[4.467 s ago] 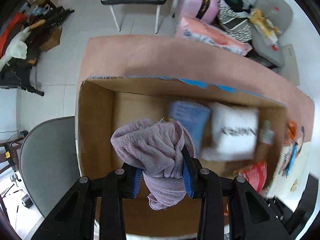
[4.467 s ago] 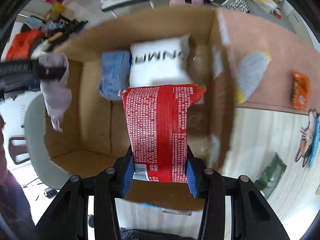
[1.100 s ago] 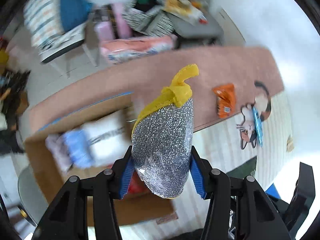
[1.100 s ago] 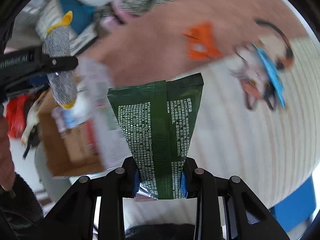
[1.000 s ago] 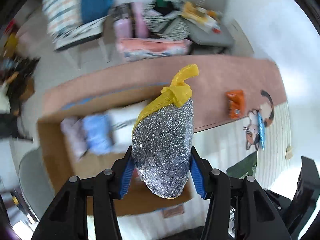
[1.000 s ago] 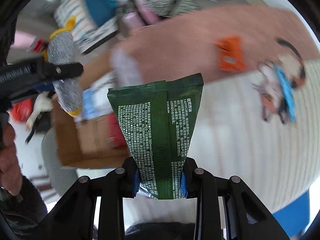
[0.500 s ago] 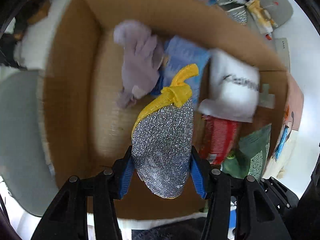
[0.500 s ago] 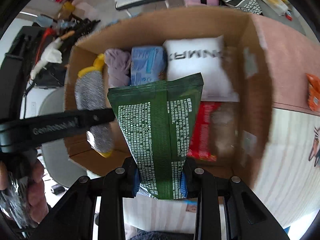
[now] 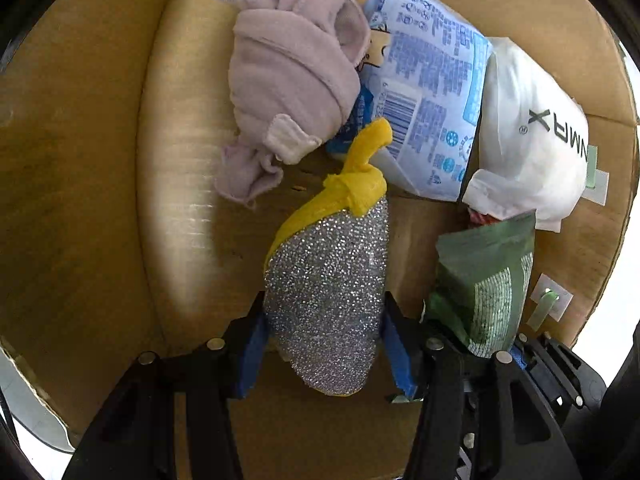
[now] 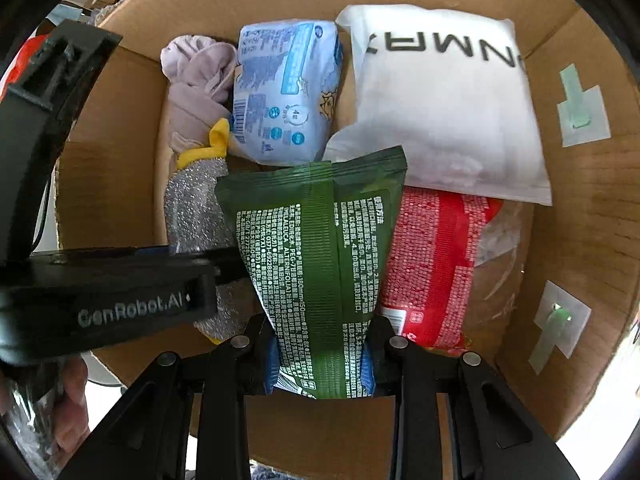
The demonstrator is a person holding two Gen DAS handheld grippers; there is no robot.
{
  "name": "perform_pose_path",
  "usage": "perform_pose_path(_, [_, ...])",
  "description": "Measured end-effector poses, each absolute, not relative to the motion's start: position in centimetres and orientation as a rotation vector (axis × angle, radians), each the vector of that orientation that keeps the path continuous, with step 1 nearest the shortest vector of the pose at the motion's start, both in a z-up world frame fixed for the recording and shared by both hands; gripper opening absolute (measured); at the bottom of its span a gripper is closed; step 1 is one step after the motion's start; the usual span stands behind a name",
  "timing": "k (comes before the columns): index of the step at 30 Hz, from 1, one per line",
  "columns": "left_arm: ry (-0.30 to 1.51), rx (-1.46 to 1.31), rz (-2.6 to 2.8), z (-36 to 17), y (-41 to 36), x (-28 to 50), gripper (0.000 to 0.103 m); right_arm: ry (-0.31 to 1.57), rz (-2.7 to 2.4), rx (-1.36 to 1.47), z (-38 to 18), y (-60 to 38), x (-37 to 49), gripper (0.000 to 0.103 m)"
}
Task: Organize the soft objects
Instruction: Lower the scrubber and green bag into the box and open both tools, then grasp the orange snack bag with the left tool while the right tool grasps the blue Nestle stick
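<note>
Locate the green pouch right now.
Held in the right gripper, the green pouch hangs inside the cardboard box, between silver scrubber and red pack.

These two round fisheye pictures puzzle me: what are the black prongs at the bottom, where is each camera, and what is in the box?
There is no robot. A person holds a two-finger tool in each hand, and a camera on each looks forward along its fingers, so the prongs are those fingers.

The left wrist view shows the left tool clamped on a silver scrubbing sponge with a yellow tie. The right wrist view shows the right tool clamped on a green packet.

Both point down into a cardboard box. Already inside lie a lilac cloth bundle, a pale blue packet, a white bag with black lettering and a red packet.
</note>
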State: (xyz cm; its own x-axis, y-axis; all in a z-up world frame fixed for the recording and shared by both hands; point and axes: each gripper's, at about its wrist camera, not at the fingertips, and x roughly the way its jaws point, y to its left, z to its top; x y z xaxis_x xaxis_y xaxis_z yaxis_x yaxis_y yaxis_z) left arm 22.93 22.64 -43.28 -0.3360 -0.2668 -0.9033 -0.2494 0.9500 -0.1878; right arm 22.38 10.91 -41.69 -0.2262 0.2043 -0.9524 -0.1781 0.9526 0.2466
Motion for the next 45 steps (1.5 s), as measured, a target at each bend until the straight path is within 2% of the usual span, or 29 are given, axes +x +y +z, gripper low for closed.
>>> perform_pose_path(3, [1.929, -0.361, -0.017, -42.6, 22.2, 22.5, 0.052, 1.777, 0.351, 0.008, -42.0, 11.1, 22.5, 0.035])
perform_pose_path(4, [1.927, -0.355, -0.012, -42.1, 21.9, 22.8, 0.057, 1.785, 0.353, 0.0, -42.1, 11.1, 22.5, 0.039])
perform_pose_path(5, [1.913, -0.349, -0.008, -41.5, 21.8, 22.6, 0.066, 1.788, 0.349, -0.004, -42.4, 11.6, 22.6, 0.061])
perform_pose_path(6, [1.896, -0.334, 0.003, -40.8, 21.7, 22.5, 0.069, 1.787, 0.348, -0.005, -42.2, 11.5, 22.6, 0.079])
perform_pose_path(7, [1.88, -0.314, 0.017, -40.2, 21.7, 22.3, 0.078, 1.78, 0.349, -0.006, -41.8, 11.4, 22.7, 0.081])
perform_pose_path(8, [1.863, -0.301, 0.019, -39.4, 21.6, 22.2, 0.081, 1.767, 0.337, -0.02, -41.4, 11.0, 22.6, 0.081])
perform_pose_path(19, [1.653, -0.208, 0.094, -29.8, 20.2, 18.7, 0.081, 1.678, 0.309, -0.024, -35.0, 6.3, 20.4, 0.081])
perform_pose_path(25, [1.522, -0.183, 0.121, -25.2, 20.3, 16.0, 0.082, 1.575, 0.291, -0.026, -29.5, 4.9, 18.4, 0.086])
perform_pose_path(27, [1.484, -0.173, 0.126, -23.9, 19.9, 15.1, 0.082, 1.539, 0.29, -0.038, -27.7, 4.5, 17.6, 0.097])
perform_pose_path(29, [1.459, -0.157, 0.134, -23.2, 19.7, 14.4, 0.095, 1.504, 0.292, -0.043, -26.2, 3.8, 17.0, 0.098])
perform_pose_path(32, [1.413, -0.139, 0.159, -21.9, 19.5, 13.8, 0.101, 1.491, 0.314, -0.027, -24.6, 3.6, 16.3, 0.103])
perform_pose_path(45, [1.32, -0.107, 0.18, -17.8, 17.9, 11.4, 0.102, 1.371, 0.324, -0.048, -19.9, 2.2, 13.1, 0.103])
